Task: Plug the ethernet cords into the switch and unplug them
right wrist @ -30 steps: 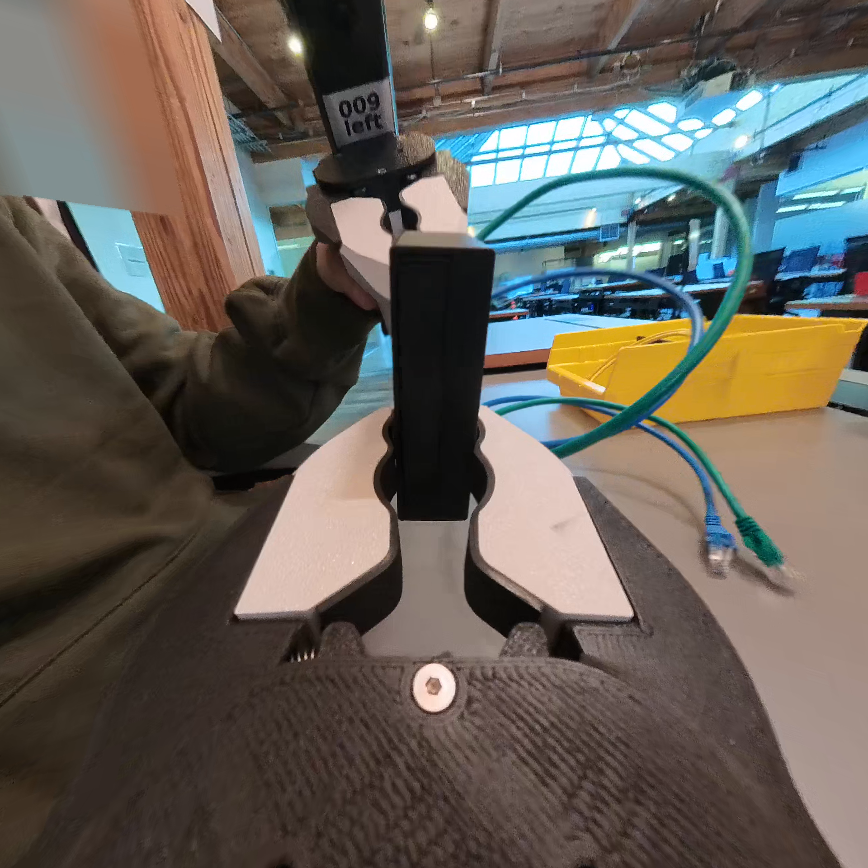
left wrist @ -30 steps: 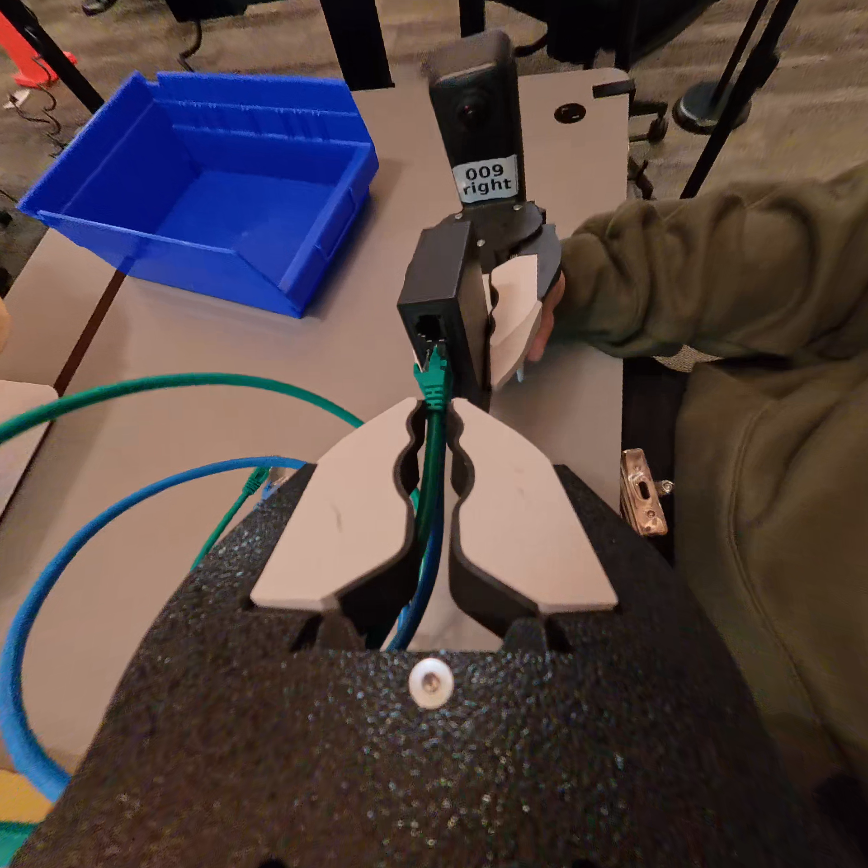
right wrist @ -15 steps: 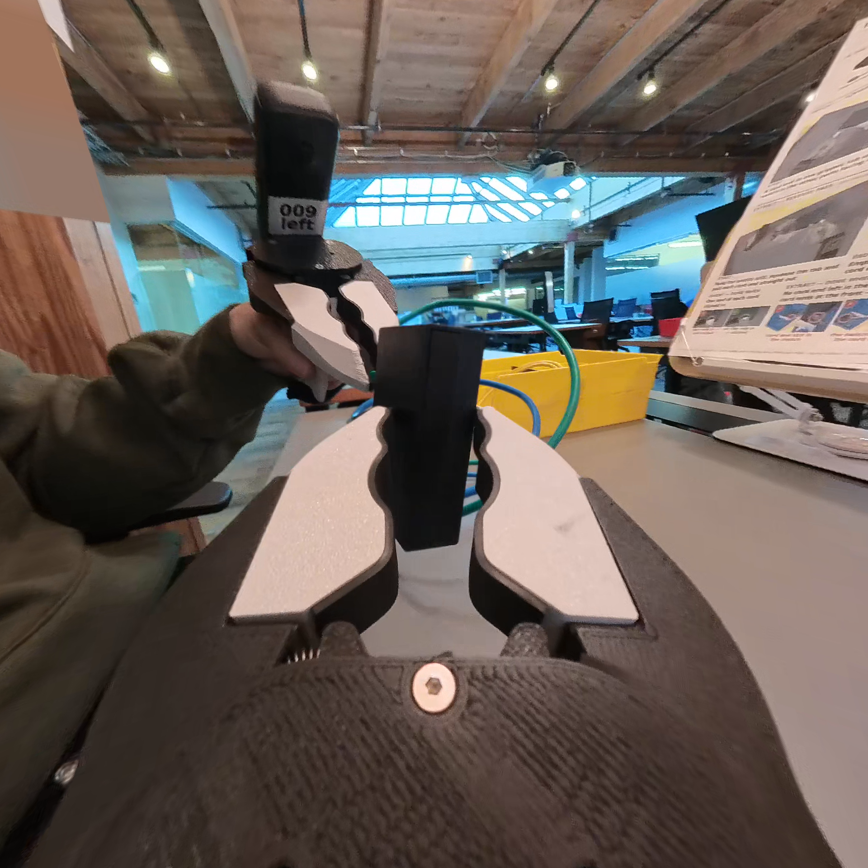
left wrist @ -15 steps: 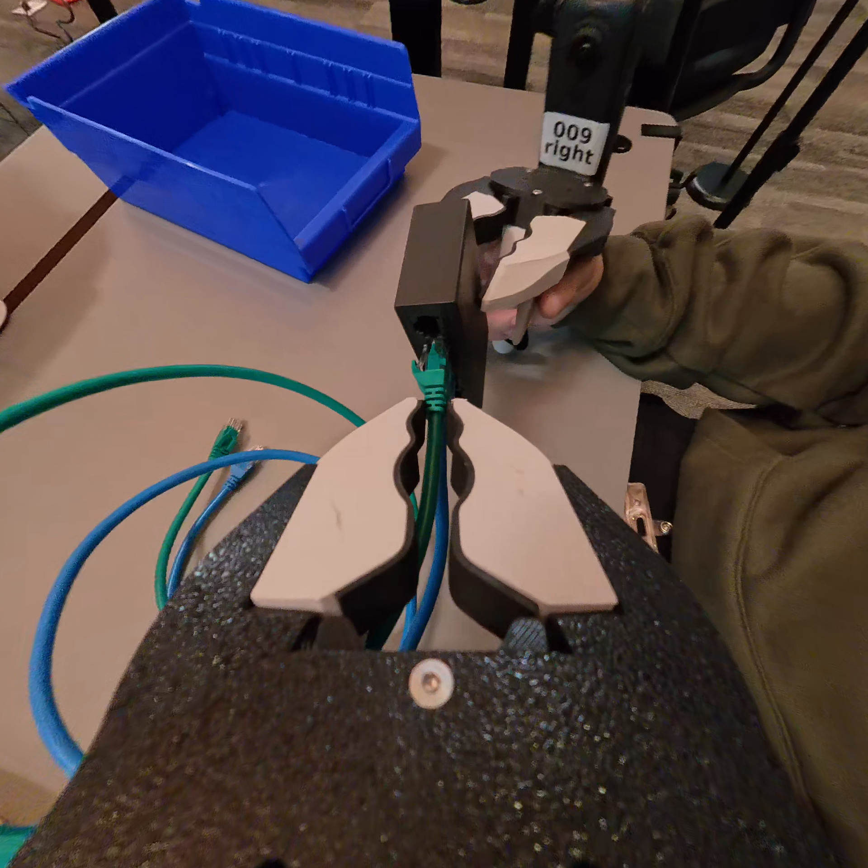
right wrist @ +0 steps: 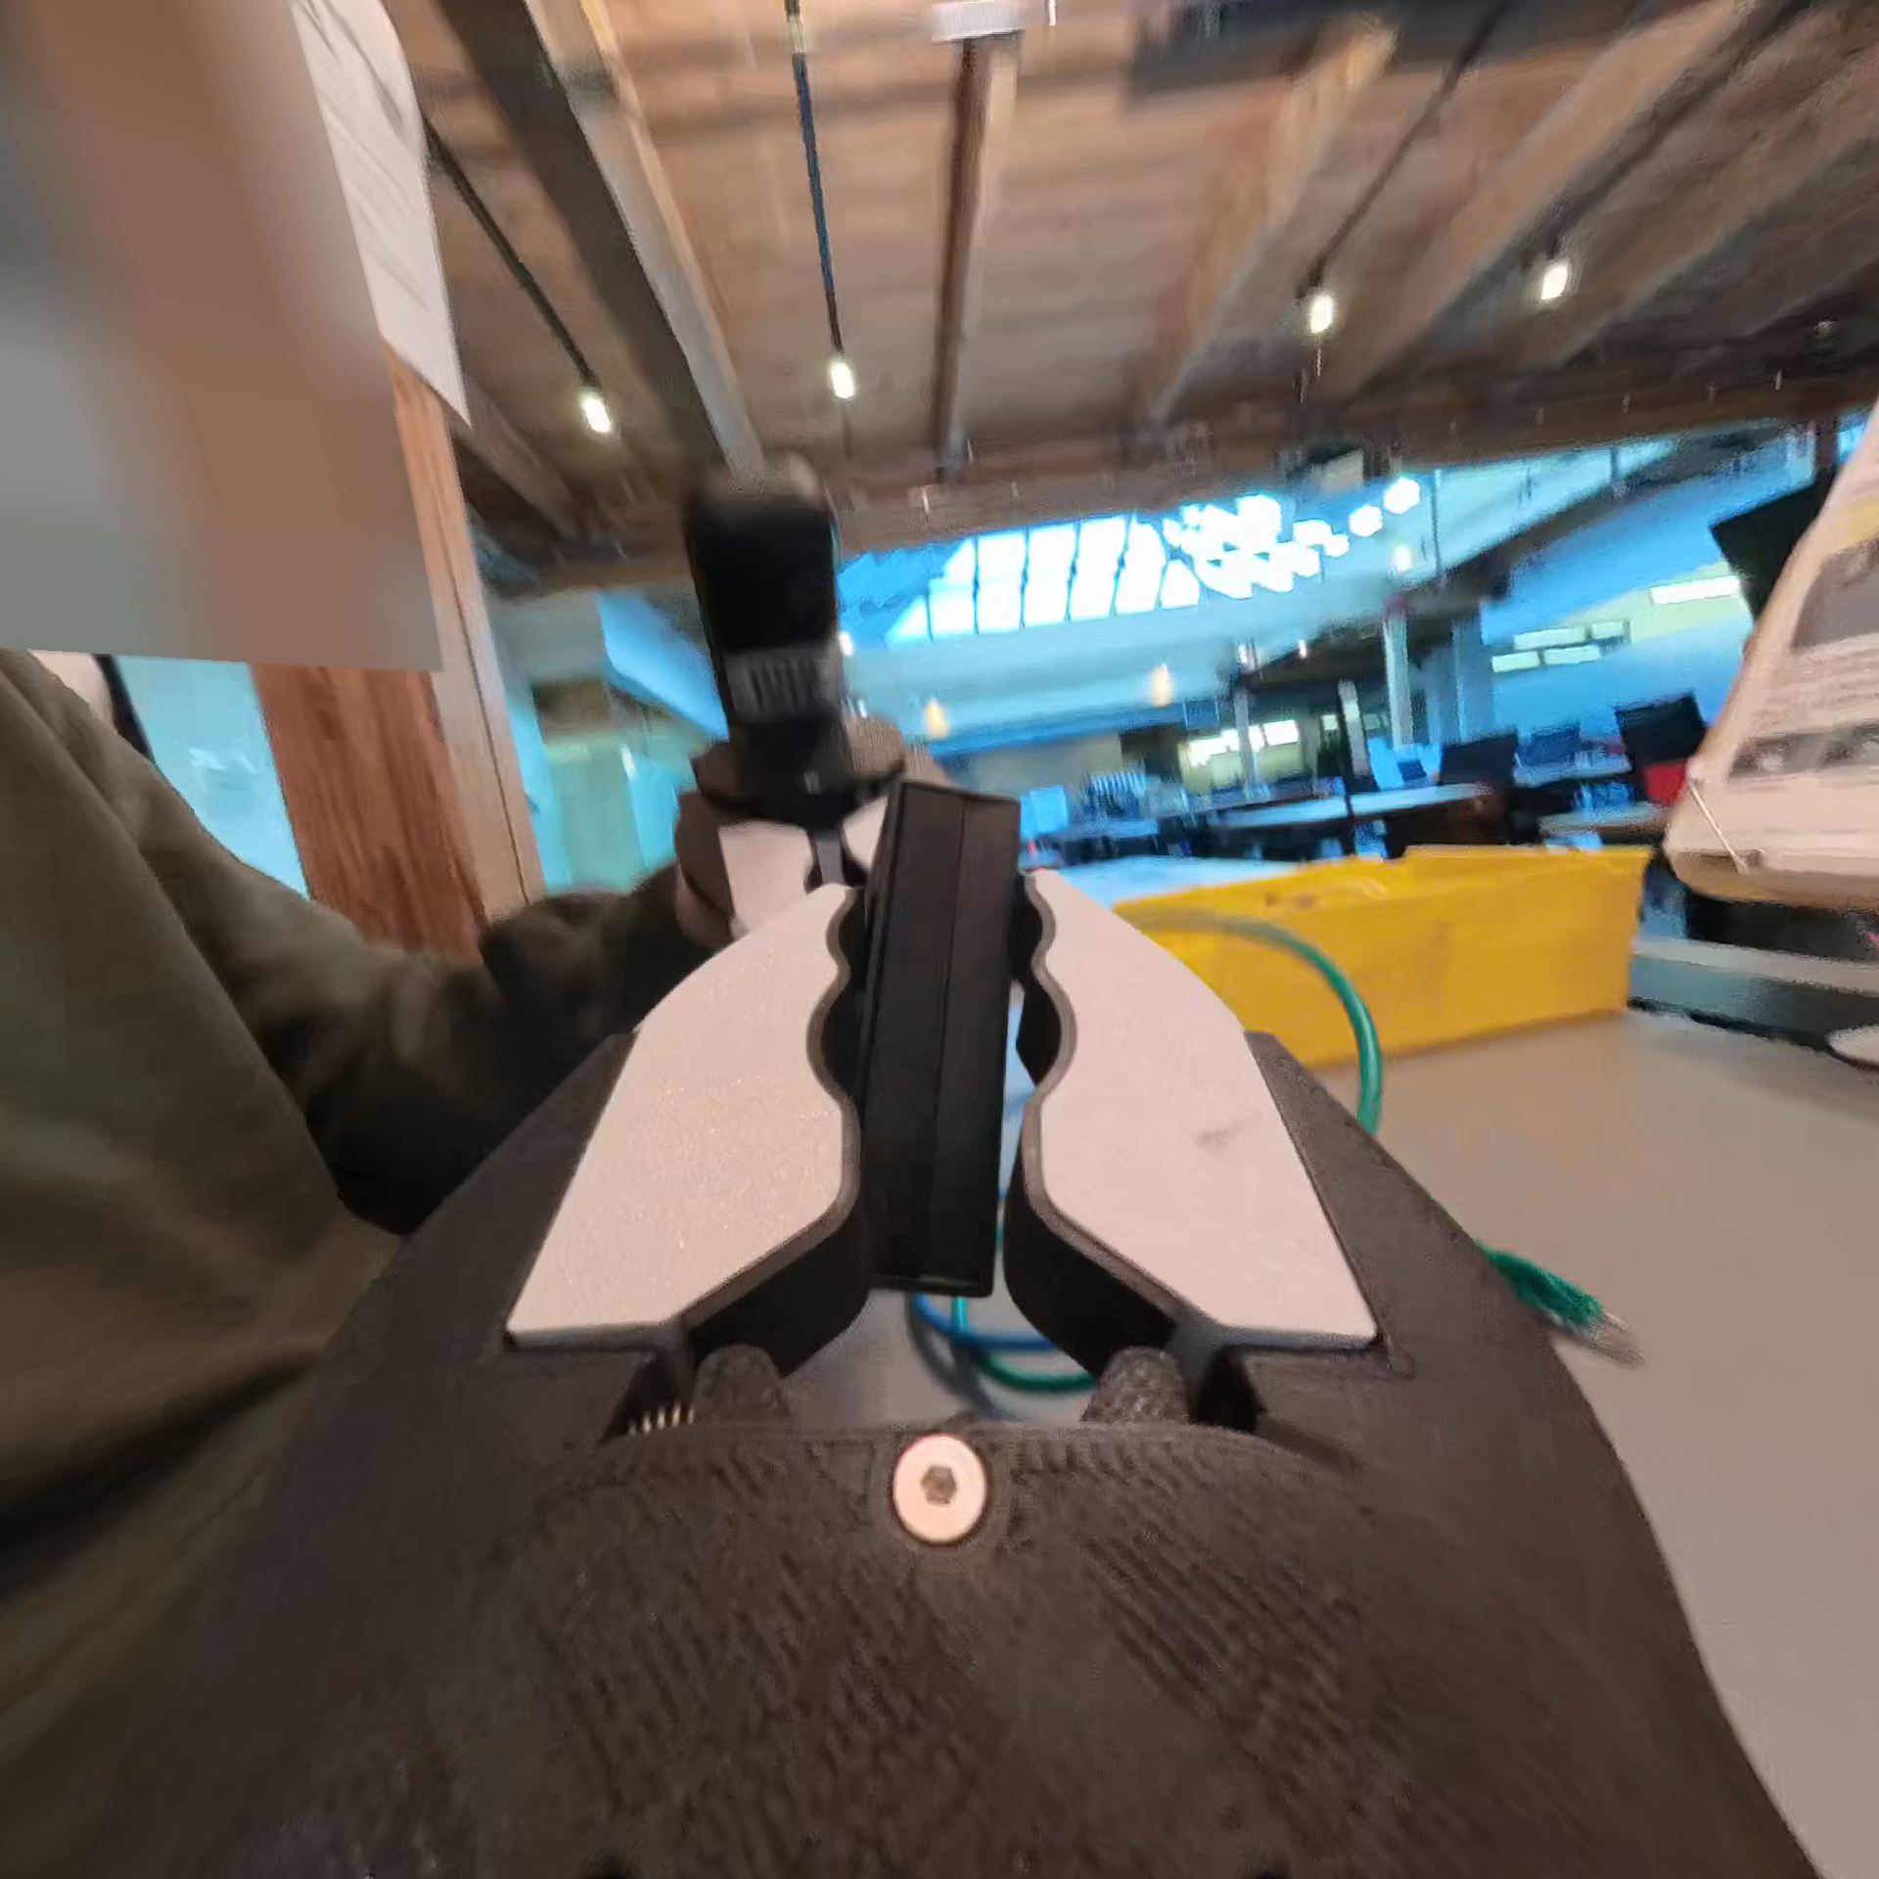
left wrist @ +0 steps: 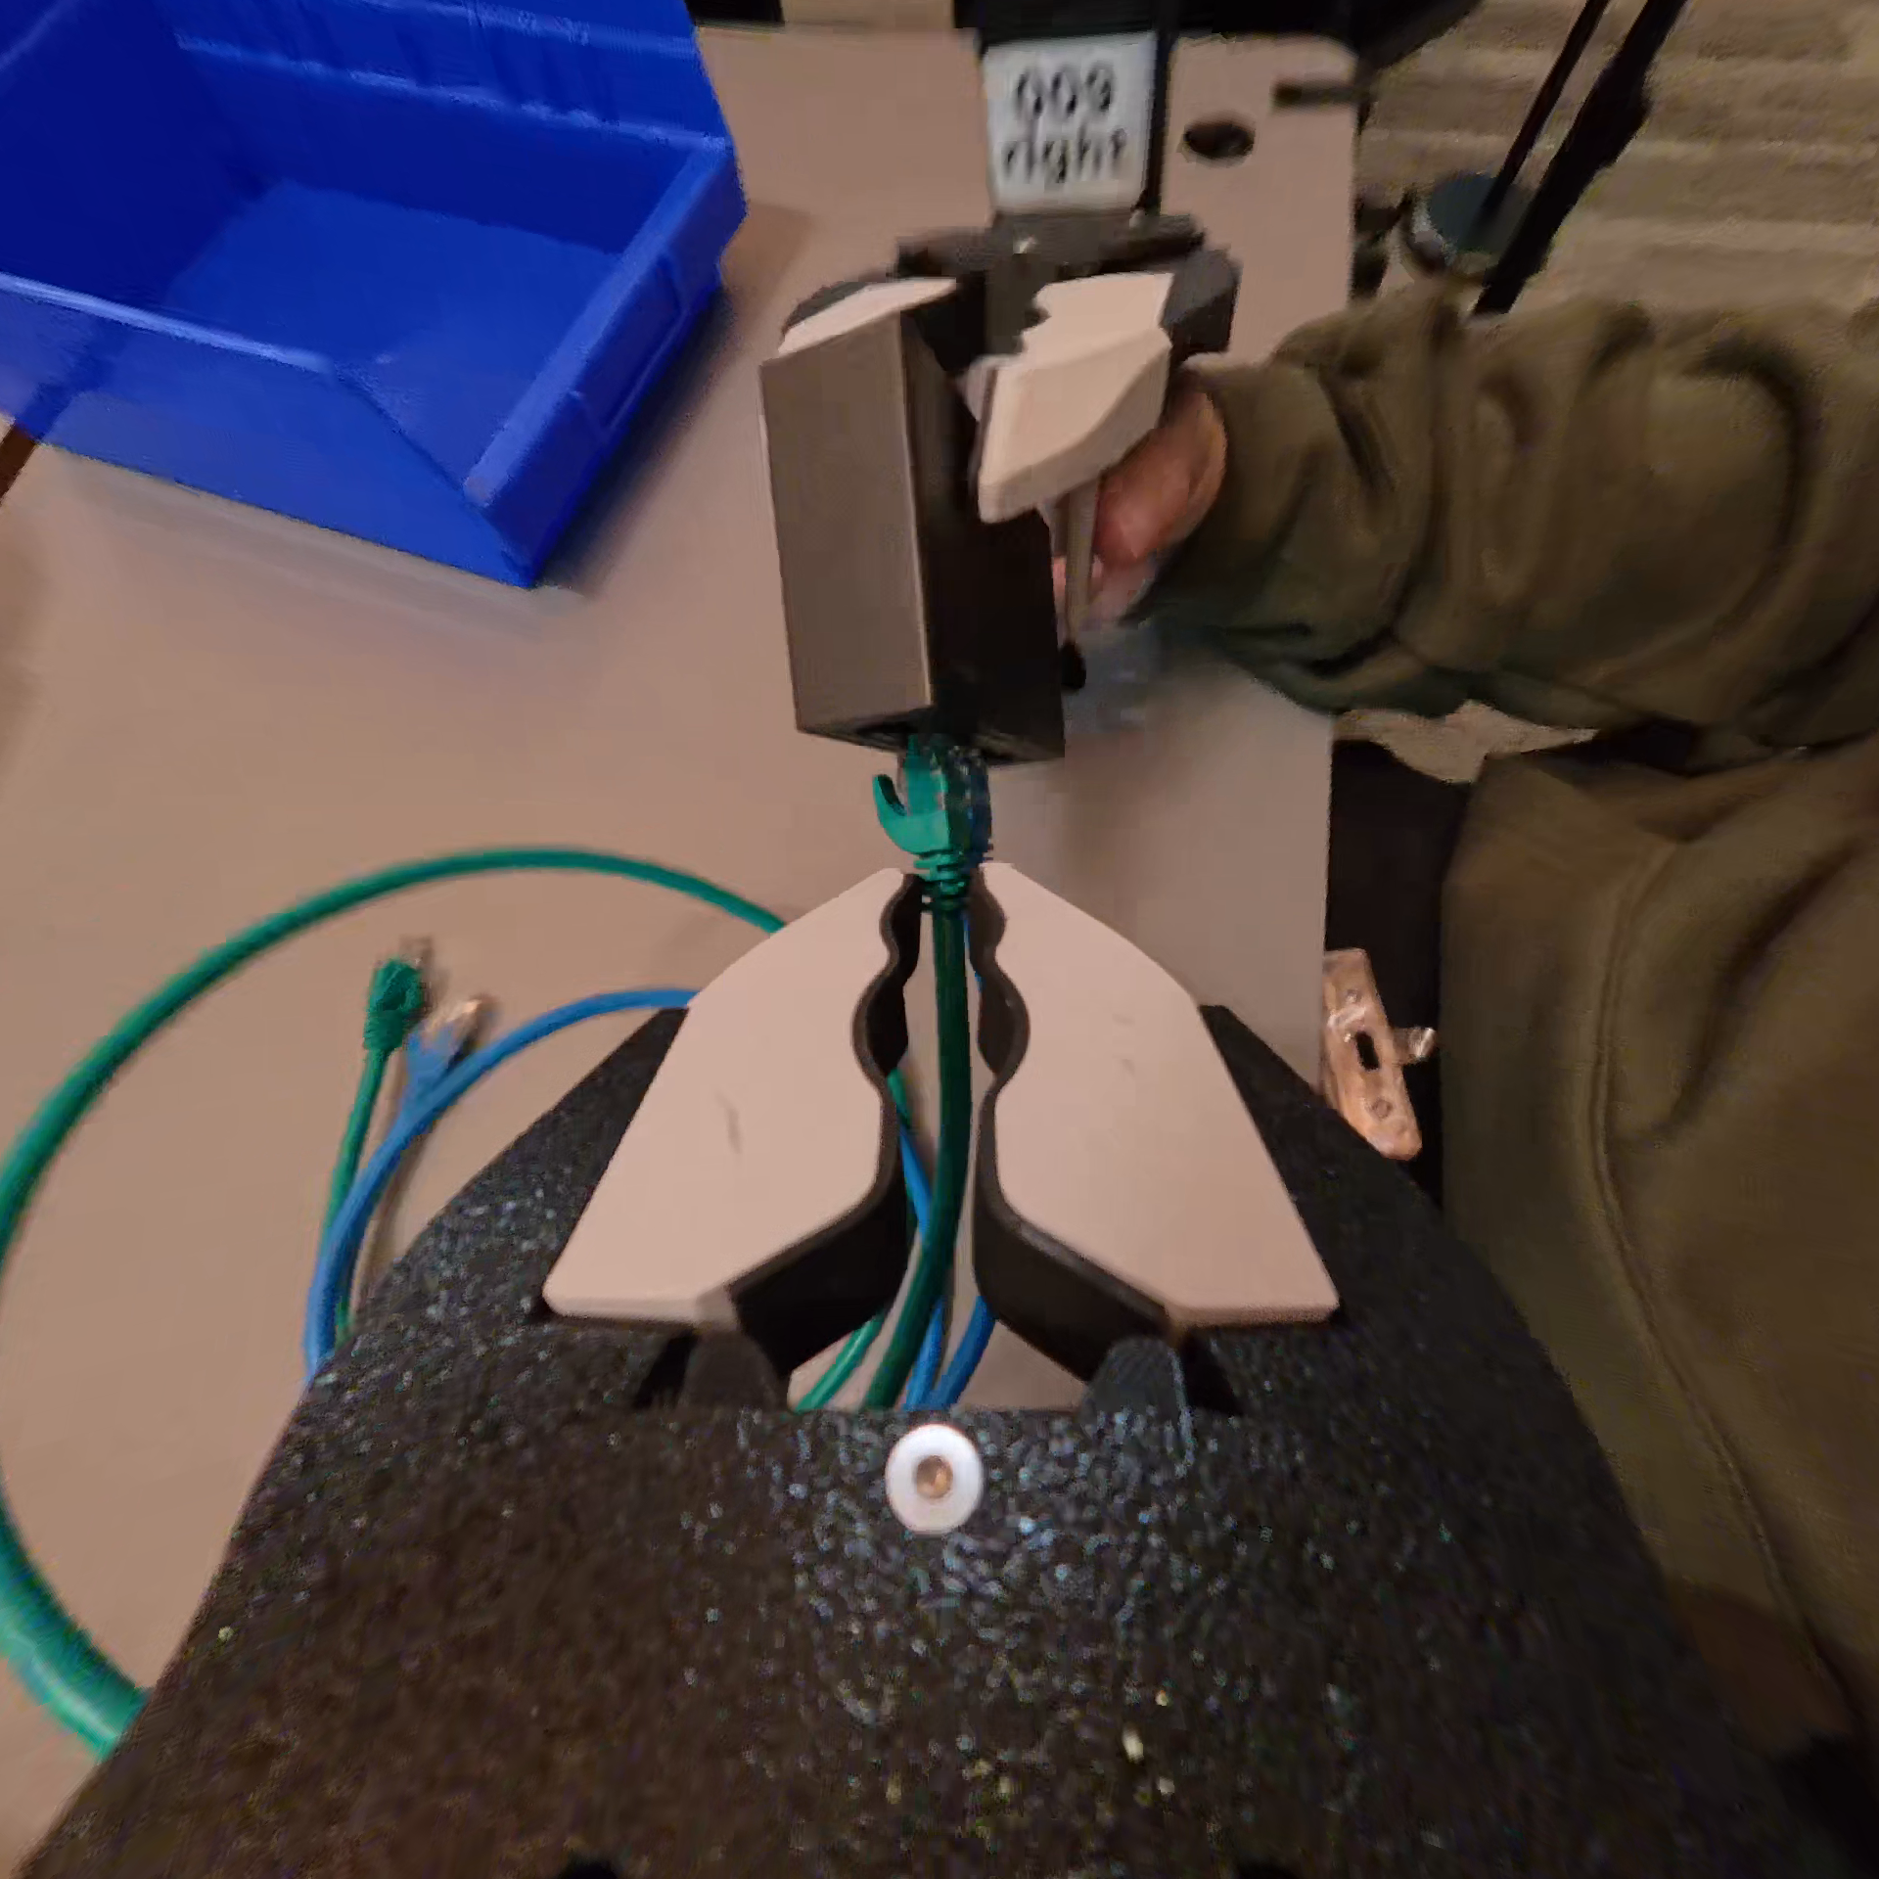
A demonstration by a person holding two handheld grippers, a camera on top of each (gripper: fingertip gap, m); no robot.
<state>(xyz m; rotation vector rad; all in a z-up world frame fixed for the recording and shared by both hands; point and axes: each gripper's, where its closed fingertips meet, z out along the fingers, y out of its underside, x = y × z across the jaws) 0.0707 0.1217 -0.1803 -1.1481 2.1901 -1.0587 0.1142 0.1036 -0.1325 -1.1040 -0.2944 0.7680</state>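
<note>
My left gripper (left wrist: 944, 876) is shut on the green ethernet cord (left wrist: 946, 1027) just behind its plug (left wrist: 927, 803). The plug sits in a port at the near end of the black switch (left wrist: 864, 539). A blue cord (left wrist: 920, 1210) runs between the jaws below the green one. My right gripper (right wrist: 935, 895) is shut on the switch (right wrist: 941, 1027) and holds it above the table; it also shows in the left wrist view (left wrist: 1027, 346). The left gripper (right wrist: 773, 844) shows blurred behind the switch in the right wrist view.
A blue bin (left wrist: 336, 264) stands at the far left of the grey table (left wrist: 254, 712). Loose green (left wrist: 391, 1002) and blue (left wrist: 442, 1037) plugs and cord loops lie at left. A yellow bin (right wrist: 1423, 935) stands across the table. A person's olive sleeve (left wrist: 1525, 508) fills the right.
The switch has turned so its port end faces down toward my left gripper and both have come closer. The right wrist view has tilted and blurred. Both grips are unchanged.
</note>
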